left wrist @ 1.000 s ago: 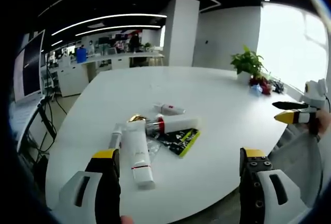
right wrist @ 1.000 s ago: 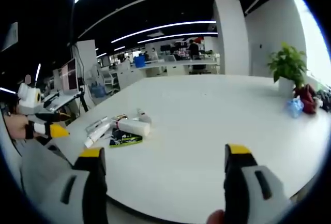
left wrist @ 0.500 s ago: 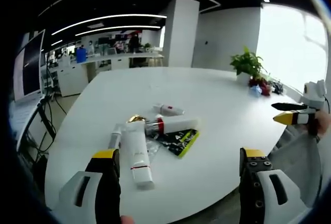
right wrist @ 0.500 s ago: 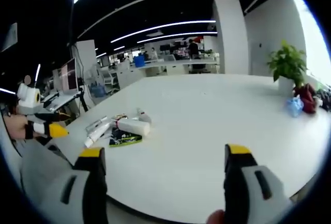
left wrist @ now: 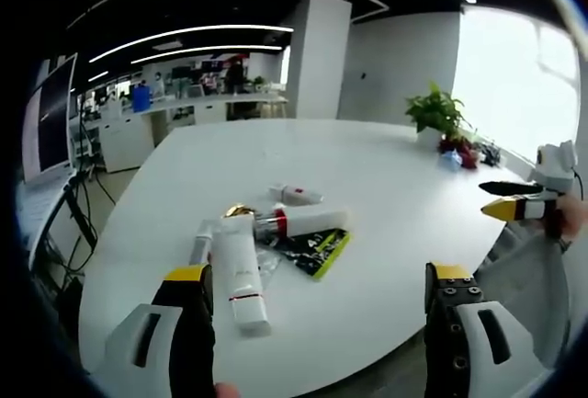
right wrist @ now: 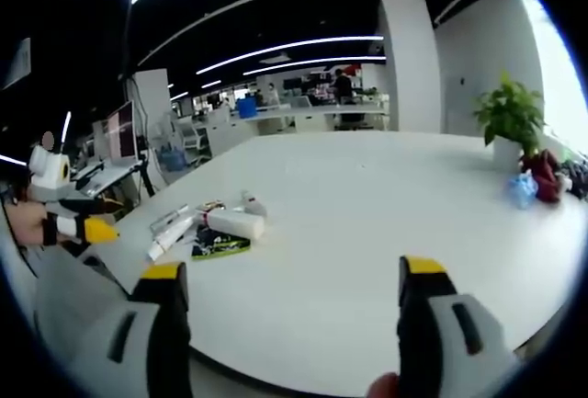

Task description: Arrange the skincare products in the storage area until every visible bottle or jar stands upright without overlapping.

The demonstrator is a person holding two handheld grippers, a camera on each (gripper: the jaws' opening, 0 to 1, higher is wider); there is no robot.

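Four tubes [left wrist: 241, 269] flat on white table [left wrist: 386, 196], one dark packet [left wrist: 315, 249].

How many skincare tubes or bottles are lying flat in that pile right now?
4, possibly more underneath: large white tube nearest, slim tube beside it, red-banded bottle across the black-and-yellow packet, small tube farthest.

I see a white tabletop [left wrist: 386, 177] carrying a potted plant [left wrist: 439, 113] near its far edge, red and blue items [right wrist: 537, 177] beside it. A monitor [left wrist: 48, 122] stands off-table.
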